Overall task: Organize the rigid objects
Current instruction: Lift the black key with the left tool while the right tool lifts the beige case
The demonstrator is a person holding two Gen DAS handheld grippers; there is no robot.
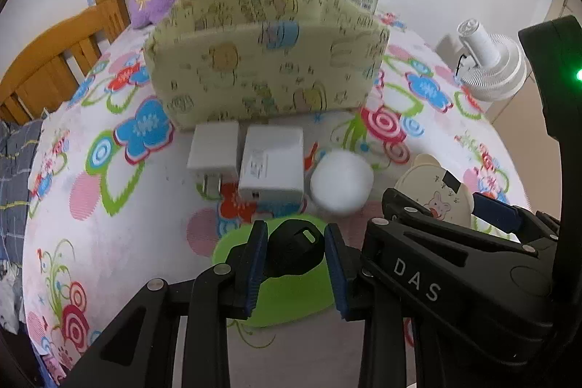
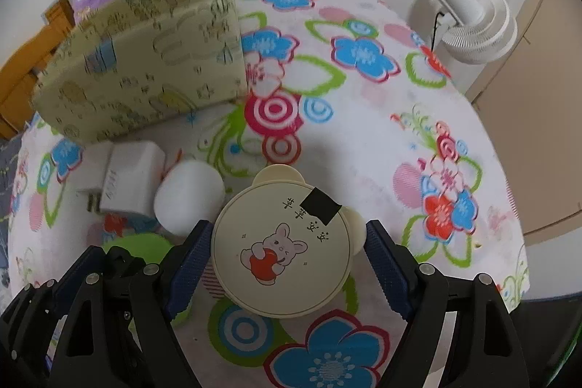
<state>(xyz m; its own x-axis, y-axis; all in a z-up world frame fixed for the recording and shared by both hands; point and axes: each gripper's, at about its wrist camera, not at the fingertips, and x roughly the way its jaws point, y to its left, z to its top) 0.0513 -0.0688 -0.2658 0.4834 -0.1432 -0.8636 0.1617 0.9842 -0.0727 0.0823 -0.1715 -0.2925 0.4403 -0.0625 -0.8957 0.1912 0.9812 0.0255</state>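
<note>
Far left on the flowered cloth (image 1: pixel 109 242), two white chargers (image 1: pixel 214 148) lie side by side, just in front of the fabric organizer (image 1: pixel 262 68). My left claw (image 1: pixel 295 264) has its pads (image 1: pixel 256 264) pressed against a black clip-like piece (image 1: pixel 294 251), pinching it over the green mat (image 1: pixel 287 300). If I lift it crooked, that rounded shape could squirt out and land on the chargers. Next along, the white puck (image 1: pixel 342 182) sits near the bear-eared lid (image 2: pixel 283 250). My right claw (image 2: pixel 287 260) is spread wide around the lid; whether the left pad touches is hard to say, and the right one stands apart. If I close off-centre, the ear could catch and tilt the lid, or shove it into the puck.
</note>
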